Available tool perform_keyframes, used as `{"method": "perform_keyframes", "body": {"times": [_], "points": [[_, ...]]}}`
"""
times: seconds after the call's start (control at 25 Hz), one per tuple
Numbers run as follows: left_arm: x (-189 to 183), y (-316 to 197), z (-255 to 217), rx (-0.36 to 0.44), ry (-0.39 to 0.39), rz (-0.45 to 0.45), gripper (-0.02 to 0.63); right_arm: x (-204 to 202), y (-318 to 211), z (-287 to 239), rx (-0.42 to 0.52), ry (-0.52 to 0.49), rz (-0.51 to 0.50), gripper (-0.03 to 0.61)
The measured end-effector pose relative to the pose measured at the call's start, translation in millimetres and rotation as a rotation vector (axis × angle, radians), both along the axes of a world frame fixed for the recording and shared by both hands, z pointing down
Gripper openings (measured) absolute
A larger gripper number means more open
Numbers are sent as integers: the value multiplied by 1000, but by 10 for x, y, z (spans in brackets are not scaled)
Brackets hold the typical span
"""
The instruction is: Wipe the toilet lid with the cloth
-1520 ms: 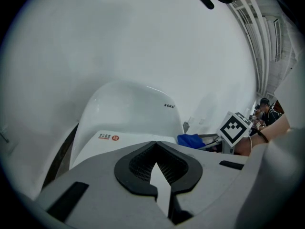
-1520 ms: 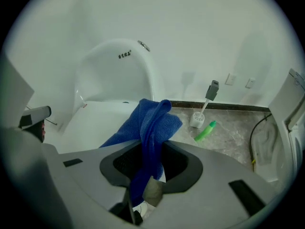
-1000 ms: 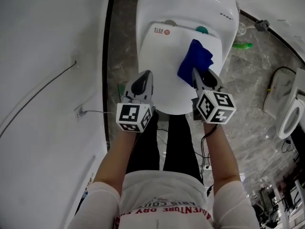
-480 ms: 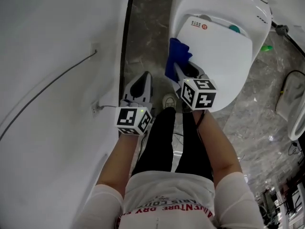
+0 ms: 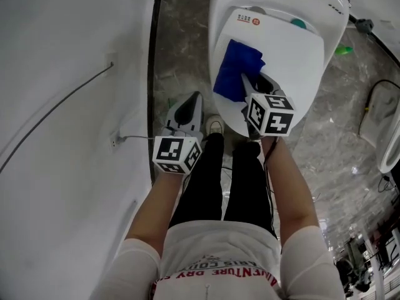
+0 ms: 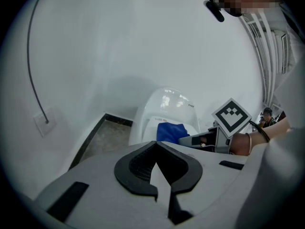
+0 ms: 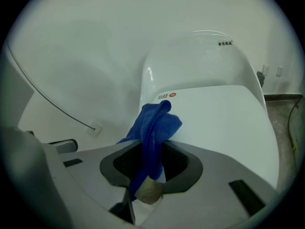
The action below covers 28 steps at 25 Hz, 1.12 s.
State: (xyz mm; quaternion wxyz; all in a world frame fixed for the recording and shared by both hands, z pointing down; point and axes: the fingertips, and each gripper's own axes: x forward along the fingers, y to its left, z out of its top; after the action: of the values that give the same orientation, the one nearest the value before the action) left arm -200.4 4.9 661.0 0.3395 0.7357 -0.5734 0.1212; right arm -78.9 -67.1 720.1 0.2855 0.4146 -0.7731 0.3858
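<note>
The white toilet lid [image 5: 294, 55] is closed, with a small red label near its hinge. A blue cloth [image 5: 236, 70] lies on the lid's left part, and my right gripper [image 5: 249, 83] is shut on its near end. In the right gripper view the cloth [image 7: 155, 125] bunches up between the jaws of the right gripper [image 7: 150, 161] over the lid [image 7: 224, 118]. My left gripper [image 5: 189, 104] hangs over the floor, left of the toilet, shut with nothing in it. The left gripper view shows the left gripper [image 6: 156, 147] closed, the cloth [image 6: 170, 130] and the lid [image 6: 164, 106] beyond.
A white wall [image 5: 62, 105] with a thin cable and a socket [image 5: 116, 141] runs along the left. Grey marble floor [image 5: 181, 49] surrounds the toilet. A green item [image 5: 342, 50] and a dark cable [image 5: 369, 105] lie on the floor at the right. The person's black trousers [image 5: 219, 180] stand before the bowl.
The right gripper swept the cloth from the lid's middle to its left edge, then back onto the lid's left part. The left gripper has drifted off the lid's front edge to over the floor.
</note>
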Motion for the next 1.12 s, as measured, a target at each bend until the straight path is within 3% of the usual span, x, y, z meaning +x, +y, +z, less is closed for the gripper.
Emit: {"method": "perform_keyframes", "body": {"times": [0.2, 0.6, 0.84, 1.12], "points": [[582, -70, -2, 4, 33, 39, 6, 451, 21, -5, 8, 22, 9, 109], [1344, -106, 58, -2, 2, 95, 6, 1661, 108, 17, -11, 74, 75, 109], [1763, -98, 9, 7, -11, 101, 6, 2358, 87, 82, 7, 140, 93, 109], [2130, 51, -89, 14, -27, 63, 6, 3074, 228, 250, -53, 193, 147, 107]]}}
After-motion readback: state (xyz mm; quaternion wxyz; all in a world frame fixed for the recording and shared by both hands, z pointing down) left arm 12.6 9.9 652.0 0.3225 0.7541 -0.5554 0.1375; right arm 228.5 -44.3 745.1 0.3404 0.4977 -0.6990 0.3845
